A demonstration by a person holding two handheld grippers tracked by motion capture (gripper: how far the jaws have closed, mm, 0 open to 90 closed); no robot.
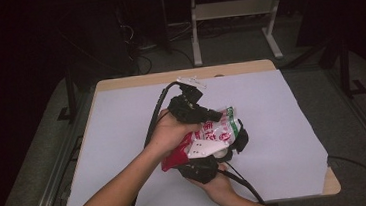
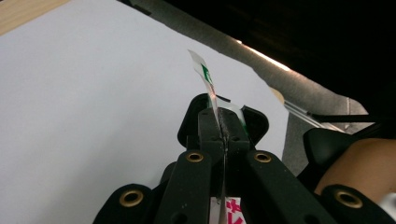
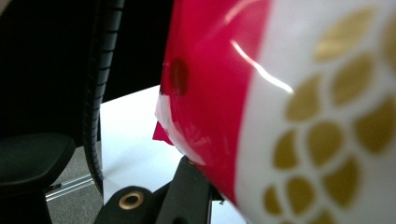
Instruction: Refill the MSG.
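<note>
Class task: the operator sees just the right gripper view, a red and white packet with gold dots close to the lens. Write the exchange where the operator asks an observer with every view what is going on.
Operator: Is the packet lying on the table?
Observer: No. In the high view the packet is held up over the white sheet, between both grippers.
Operator: Does the left gripper have it?
Observer: Yes. The left gripper has its jaws shut on a thin edge of the packet, which sticks up past them.
Operator: Where is the right gripper?
Observer: The right gripper is under the packet's red end, nearer the person; I cannot see its jaws' tips.
</note>
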